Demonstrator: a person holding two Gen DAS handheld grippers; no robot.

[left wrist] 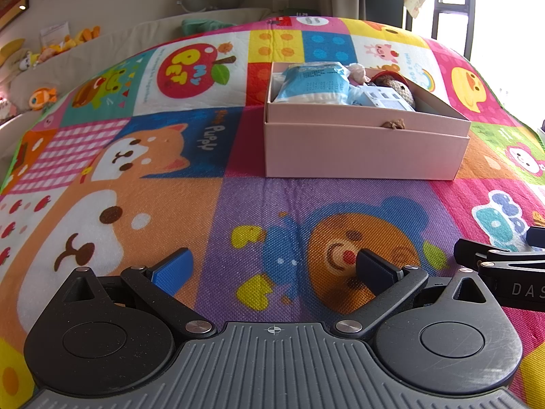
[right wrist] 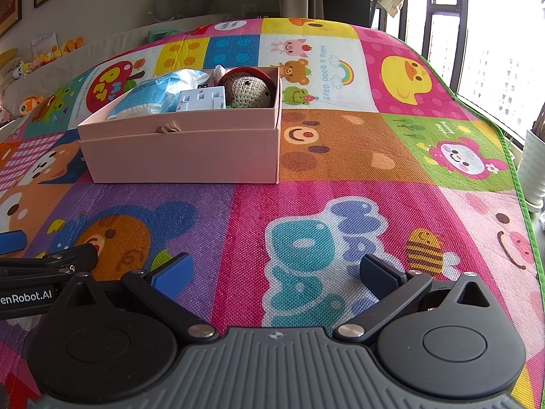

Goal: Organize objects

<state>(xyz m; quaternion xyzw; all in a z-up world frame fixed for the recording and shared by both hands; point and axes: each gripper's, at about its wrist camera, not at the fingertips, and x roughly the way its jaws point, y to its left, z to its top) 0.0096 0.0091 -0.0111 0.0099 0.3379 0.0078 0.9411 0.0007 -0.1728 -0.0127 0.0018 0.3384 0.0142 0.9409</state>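
Observation:
A pink cardboard box stands on the colourful play mat, its tray seated in a lower part. Inside lie a blue plastic packet, a white socket plate and a crocheted brown toy by a red rim. My left gripper is open above the mat, well short of the box, nothing between its fingers. My right gripper is open too, to the right of the box and nearer the camera, also empty.
The play mat covers the floor. Plush toys line a beige cushion at the far left. Windows and a white pot stand past the mat's right edge. Each gripper shows at the other's side.

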